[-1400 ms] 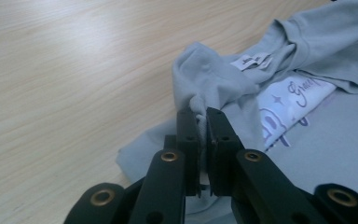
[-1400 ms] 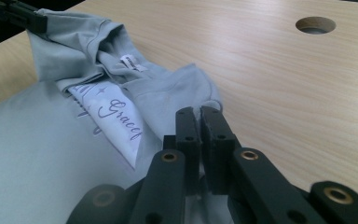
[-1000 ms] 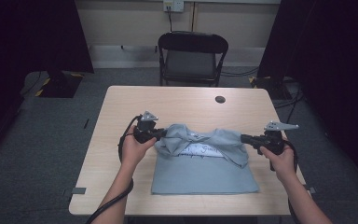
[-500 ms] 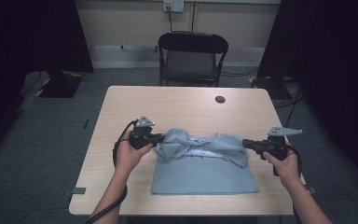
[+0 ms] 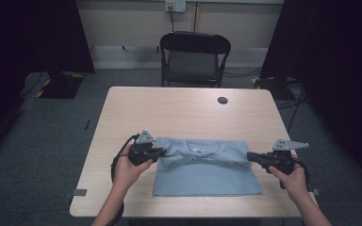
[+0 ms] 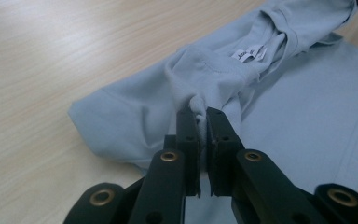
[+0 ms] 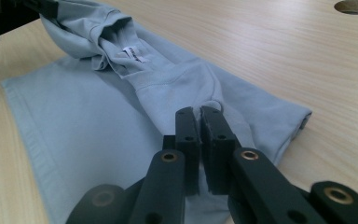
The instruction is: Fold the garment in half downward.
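Fingers: both pairs closed on cloth. Left gripper (image 6: 198,114) has its jaws pinched on a bunched fold at one shoulder of the light blue T-shirt (image 5: 207,172); right gripper (image 7: 200,112) is pinched the same way on the opposite shoulder fold. A small tuft of fabric stands up between each pair of jaws.

Item: one light blue T-shirt, short-sleeved, with a white neck label (image 6: 249,53) showing at the collar.

Location: near edge of the wooden table (image 5: 184,113), lying between the two grippers. Lower body flat on the tabletop; top portion, with collar and sleeves, gathered into a rumpled band folded over it.

Handling, as judged: light, limp knit with no stiffness of its own. It sags and wrinkles wherever unsupported, and keeps a straight edge only when drawn taut between two holds. Not fragile. Probably grippy enough on the wood to drag and bunch rather than slide cleanly.

Where to hold: the shoulder seams or sleeve hems, where doubled cloth gives the jaws more to bite. A single-layer pinch is likelier to slip or lift only the top ply. Matching points on both sides keep the fold line square.

Other fittings: round cable hole (image 5: 222,100) in the tabletop, well apart from the shirt; a folding chair (image 5: 193,59) beyond the far edge.
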